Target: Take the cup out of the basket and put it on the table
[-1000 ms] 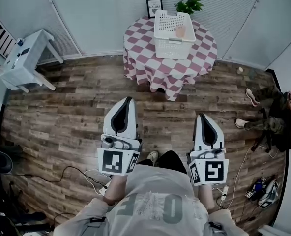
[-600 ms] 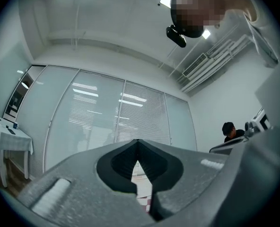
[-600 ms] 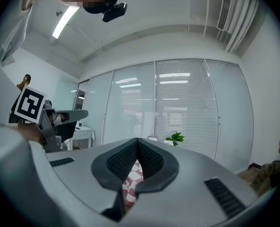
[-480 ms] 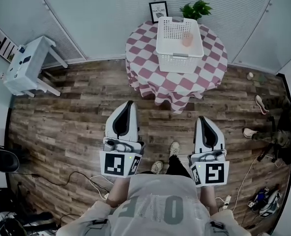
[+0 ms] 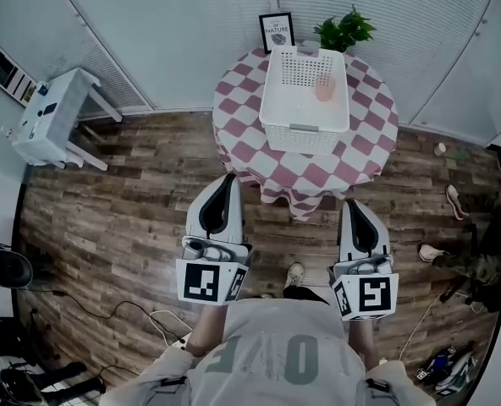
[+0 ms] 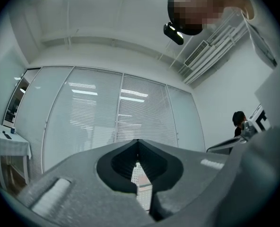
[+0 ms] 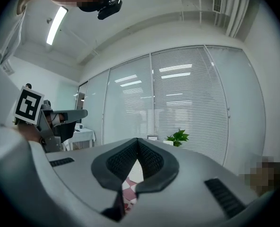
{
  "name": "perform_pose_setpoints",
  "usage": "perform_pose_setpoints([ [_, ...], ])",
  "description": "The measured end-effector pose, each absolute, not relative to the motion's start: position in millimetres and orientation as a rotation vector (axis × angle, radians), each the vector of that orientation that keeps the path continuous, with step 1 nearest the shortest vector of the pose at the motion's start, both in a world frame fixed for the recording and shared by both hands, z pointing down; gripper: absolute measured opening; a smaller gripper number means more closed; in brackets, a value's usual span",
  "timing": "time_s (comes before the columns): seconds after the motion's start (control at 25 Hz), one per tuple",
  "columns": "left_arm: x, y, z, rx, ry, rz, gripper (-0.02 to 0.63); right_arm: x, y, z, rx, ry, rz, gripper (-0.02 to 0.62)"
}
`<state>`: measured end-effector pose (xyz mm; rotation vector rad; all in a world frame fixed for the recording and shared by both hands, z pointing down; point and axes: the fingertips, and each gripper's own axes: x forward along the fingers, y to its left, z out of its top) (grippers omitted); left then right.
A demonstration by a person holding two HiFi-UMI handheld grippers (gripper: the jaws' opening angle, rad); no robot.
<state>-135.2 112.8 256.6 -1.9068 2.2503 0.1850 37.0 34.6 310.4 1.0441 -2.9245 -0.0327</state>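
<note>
The person holds both grippers out in front of the torso (image 5: 276, 358), side by side and well apart, each pointing forward. The left gripper (image 5: 226, 181) has its jaws closed, the dark pads meeting at the tips. The right gripper (image 5: 350, 205) is closed the same way, tips together. The left gripper's tips reach slightly further forward than the right's. The left marker cube (image 5: 206, 282) and the right marker cube (image 5: 365, 295) sit at the rear ends, nearest the body. The left forearm (image 5: 201, 332) and right forearm (image 5: 359, 338) run back from them, elbows bent beside the torso. One foot (image 5: 294, 273) shows between the grippers.
</note>
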Motion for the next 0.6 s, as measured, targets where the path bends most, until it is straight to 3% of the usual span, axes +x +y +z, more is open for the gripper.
perform_pose_setpoints([
  [0.6,-153,-30,260,-1.911,2.193,0.117,0.003,19,-92,314,1.047,-2.927,-0.033,0.009],
])
